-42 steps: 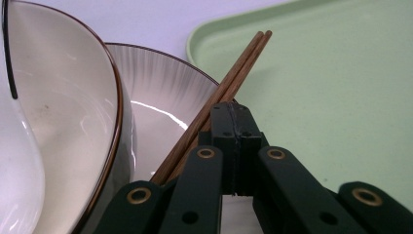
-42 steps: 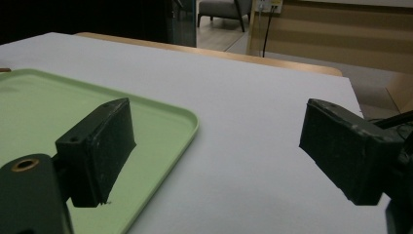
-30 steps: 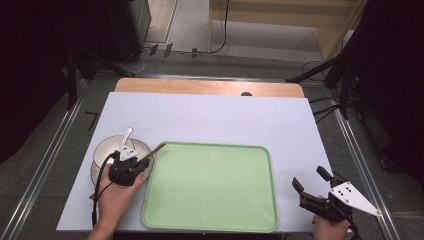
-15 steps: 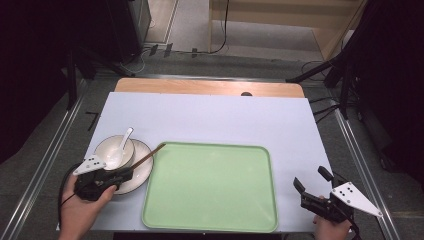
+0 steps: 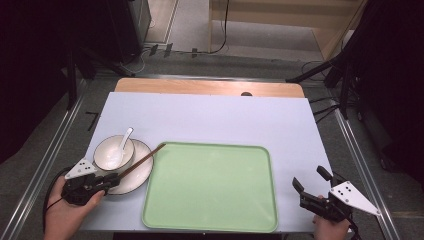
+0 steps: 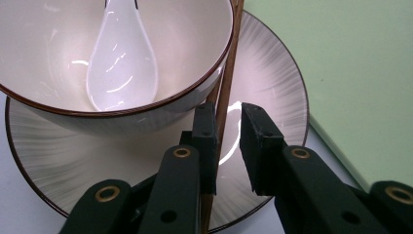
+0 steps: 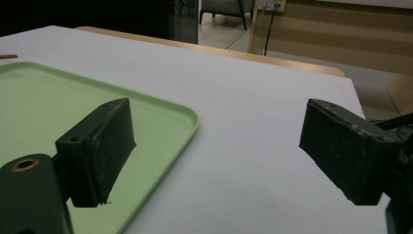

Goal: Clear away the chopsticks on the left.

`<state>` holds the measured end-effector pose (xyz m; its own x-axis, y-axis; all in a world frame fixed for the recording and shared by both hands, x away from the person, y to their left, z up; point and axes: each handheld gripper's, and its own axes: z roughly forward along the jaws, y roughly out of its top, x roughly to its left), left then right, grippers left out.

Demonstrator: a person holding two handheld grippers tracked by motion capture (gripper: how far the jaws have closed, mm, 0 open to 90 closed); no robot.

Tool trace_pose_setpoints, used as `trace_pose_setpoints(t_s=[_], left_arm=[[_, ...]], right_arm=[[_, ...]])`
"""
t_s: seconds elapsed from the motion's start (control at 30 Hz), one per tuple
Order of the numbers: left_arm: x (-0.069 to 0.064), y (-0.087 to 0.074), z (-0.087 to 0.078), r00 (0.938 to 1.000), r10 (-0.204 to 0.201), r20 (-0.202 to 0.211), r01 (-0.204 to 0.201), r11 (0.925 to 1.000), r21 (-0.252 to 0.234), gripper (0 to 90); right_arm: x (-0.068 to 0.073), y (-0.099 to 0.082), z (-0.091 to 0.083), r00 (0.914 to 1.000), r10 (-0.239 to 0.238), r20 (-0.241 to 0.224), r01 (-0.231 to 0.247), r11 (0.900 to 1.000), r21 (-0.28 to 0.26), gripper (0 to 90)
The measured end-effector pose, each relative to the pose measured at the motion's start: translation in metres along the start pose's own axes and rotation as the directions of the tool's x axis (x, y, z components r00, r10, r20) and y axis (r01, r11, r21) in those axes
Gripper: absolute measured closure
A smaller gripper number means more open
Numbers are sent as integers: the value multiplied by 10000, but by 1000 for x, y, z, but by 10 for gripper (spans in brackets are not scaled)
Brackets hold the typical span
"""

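A thin brown wooden chopstick (image 5: 143, 158) lies slanted across the round pale ribbed plate (image 5: 141, 172), its far tip reaching the rim of the light green plastic tray (image 5: 210, 187). On the plate sits a cream bowl with a dark rim (image 5: 113, 152), holding a white ceramic spoon (image 5: 121, 140). The left gripper (image 6: 225, 141) has its jaws slightly parted around the chopstick's near end, one jaw against it. The right gripper (image 5: 311, 189) hovers wide open, holding nothing, over the white tabletop (image 5: 210, 117) right of the tray.
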<state>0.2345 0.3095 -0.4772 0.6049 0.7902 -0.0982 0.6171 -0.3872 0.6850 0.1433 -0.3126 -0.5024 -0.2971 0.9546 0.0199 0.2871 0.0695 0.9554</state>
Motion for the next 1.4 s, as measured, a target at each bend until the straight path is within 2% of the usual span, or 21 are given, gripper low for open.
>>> trace_pose_setpoints(t_s=[0.17, 0.57, 0.7, 0.8, 0.87, 0.97, 1.0, 1.13, 1.23, 1.27, 1.3, 1.37, 1.4], left_arm=[[-1, 1, 2, 10000, 13, 43, -13, 10000, 16, 755], [-11, 4, 21, 9998, 201, 37, -203, 9973, 701, 766], [-14, 5, 28, 9996, 286, -44, -280, 9941, 1045, 818], [-15, 6, 28, 9995, 321, 63, -326, 9937, 1076, 838], [-18, 7, 28, 9988, 482, 59, -485, 9933, 1053, 848], [-21, 9, 25, 9999, 73, 137, -85, 9960, 895, 850], [-21, 9, 25, 9999, 73, 137, -85, 9960, 895, 850], [-35, 13, 21, 9996, 163, 251, -176, 9985, 519, 851], [-42, 15, 22, 9993, 190, 315, -207, 9984, 517, 851], [-50, 17, 25, 9989, 87, 466, -110, 9987, 506, 851], [-50, 17, 25, 9989, 87, 466, -110, 9987, 506, 851], [-58, 19, 29, 9979, -21, 650, -10, 9988, 485, 851], [-67, 20, 34, 9966, -61, 822, 16, 9985, 539, 851]], right_arm=[[-1, 0, 0, 10000, 23, 34, -23, 10000, 5, 130], [0, 0, 0, 10000, -9, -16, 9, 10000, 37, 130], [0, 0, 0, 10000, -27, -26, 27, 10000, 49, 130], [0, 0, 0, 10000, 4, -32, -3, 10000, 64, 130], [0, 0, 0, 10000, -25, -32, 25, 10000, 48, 130], [0, 0, 0, 10000, -25, -20, 25, 10000, 56, 130], [0, 0, 0, 10000, -15, -6, 15, 10000, 53, 130], [0, 0, -1, 10000, -12, 3, 12, 10000, 42, 130], [-1, 0, -1, 10000, 1, -9, -1, 10000, 47, 130], [0, 0, -1, 10000, -13, 2, 13, 10000, 33, 130], [0, 0, -1, 10000, -16, -1, 16, 10000, 34, 130], [0, 0, -1, 10000, -22, -6, 22, 10000, 40, 130], [-1, 0, -1, 10000, -44, -2, 44, 10000, 27, 130]])
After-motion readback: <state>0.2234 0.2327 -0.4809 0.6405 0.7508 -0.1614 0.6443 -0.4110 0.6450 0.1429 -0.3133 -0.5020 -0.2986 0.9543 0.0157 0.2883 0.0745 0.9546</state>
